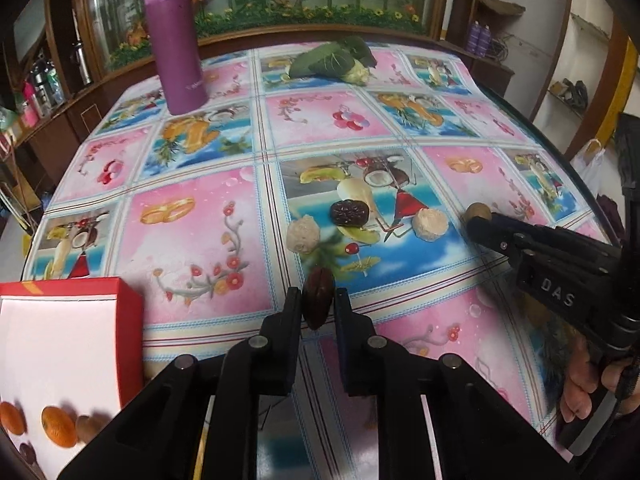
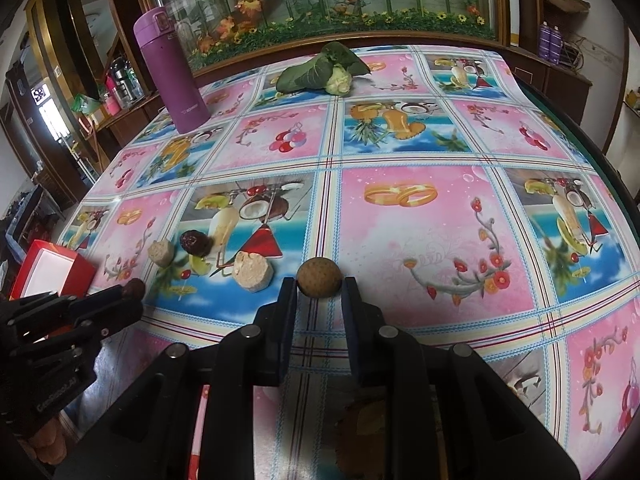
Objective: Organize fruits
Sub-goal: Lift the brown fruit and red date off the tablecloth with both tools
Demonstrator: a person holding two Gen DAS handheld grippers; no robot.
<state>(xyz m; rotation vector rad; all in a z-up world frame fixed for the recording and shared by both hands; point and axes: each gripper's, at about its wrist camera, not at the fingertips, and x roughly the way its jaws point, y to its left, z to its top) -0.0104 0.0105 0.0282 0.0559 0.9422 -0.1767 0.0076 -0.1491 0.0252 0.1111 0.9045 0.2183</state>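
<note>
While the left hand-held gripper [image 1: 318, 304] pinches a dark red wrinkled date [image 1: 318, 298] near the red white-lined box [image 1: 60, 344] holding two small oranges [image 1: 58, 426], the right hand-held gripper [image 2: 319, 286] clasps a round brown longan [image 2: 319, 279]; remaining on the tabletop [image 2: 400, 220]: two pale chunks, one dark date [image 2: 195, 242].

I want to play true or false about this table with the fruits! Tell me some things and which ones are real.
1. The left gripper pinches a dark red date. True.
2. The right gripper is empty. False: it pinches a round brown fruit.
3. The purple bottle lies on its side. False: it stands upright on the tablecloth.
4. The red box already has orange fruits inside. True.
5. A leafy green vegetable lies at the far end of the table. True.
6. The table in front of the grippers has nothing on it. False: a dark wrinkled date and two pale chunks lie there.
</note>
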